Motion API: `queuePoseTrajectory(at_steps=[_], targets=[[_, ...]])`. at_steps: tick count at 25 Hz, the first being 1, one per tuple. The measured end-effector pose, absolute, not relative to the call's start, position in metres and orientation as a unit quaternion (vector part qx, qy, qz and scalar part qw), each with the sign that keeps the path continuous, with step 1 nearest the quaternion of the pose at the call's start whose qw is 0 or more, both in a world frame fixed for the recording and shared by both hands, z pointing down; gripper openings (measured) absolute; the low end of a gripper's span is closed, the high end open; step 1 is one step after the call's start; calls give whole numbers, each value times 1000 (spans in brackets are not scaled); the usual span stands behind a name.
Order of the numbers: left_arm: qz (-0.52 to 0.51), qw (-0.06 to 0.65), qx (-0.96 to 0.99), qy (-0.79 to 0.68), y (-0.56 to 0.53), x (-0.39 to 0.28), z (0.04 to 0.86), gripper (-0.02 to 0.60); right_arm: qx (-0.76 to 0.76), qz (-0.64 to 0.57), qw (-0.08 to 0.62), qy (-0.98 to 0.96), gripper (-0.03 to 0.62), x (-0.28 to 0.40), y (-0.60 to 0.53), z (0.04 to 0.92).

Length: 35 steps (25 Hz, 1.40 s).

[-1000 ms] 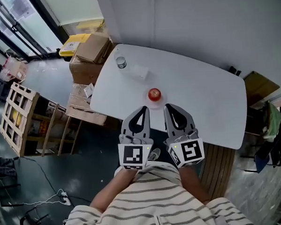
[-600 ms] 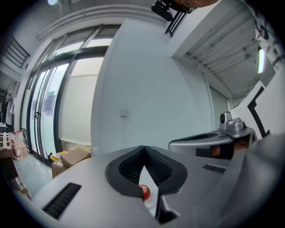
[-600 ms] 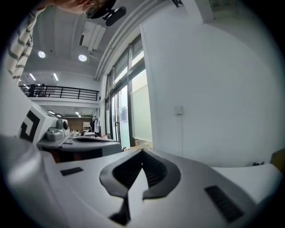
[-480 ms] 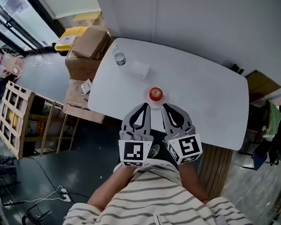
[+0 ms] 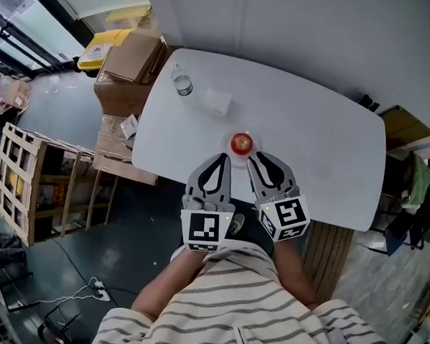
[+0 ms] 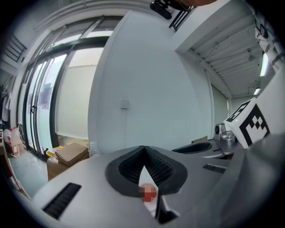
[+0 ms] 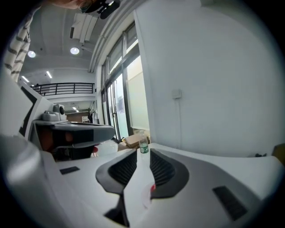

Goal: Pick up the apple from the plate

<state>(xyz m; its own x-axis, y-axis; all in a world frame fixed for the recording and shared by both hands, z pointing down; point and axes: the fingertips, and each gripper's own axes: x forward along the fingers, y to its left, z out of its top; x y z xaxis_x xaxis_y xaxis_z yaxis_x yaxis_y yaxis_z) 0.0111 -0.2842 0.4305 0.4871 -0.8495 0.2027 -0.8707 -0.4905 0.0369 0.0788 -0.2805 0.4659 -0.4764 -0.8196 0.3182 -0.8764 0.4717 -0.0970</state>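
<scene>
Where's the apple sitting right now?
In the head view the apple sits near the middle of the white table's near edge, just beyond the tips of the left gripper and the right gripper.

Striped shirt (image 5: 229, 307); grey left tool (image 5: 220, 161), right tool (image 5: 256, 158).

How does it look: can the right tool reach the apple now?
Probably yes. The apple lies just ahead of the right tool, slightly to its left, with nothing between them. Its jaws have just been opening, empty, but the gap looks too narrow for the apple.
</scene>
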Motion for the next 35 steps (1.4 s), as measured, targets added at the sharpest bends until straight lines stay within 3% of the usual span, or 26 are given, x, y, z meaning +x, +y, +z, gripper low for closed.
queuePoseTrajectory(at_steps=[22, 35], targets=[[111, 100, 868, -474, -303, 17, 471, 6, 497, 230, 209, -810, 281, 88, -314, 599], [123, 101, 873, -462, -302, 19, 477, 6, 506, 236, 258, -788, 301, 89, -315, 666]])
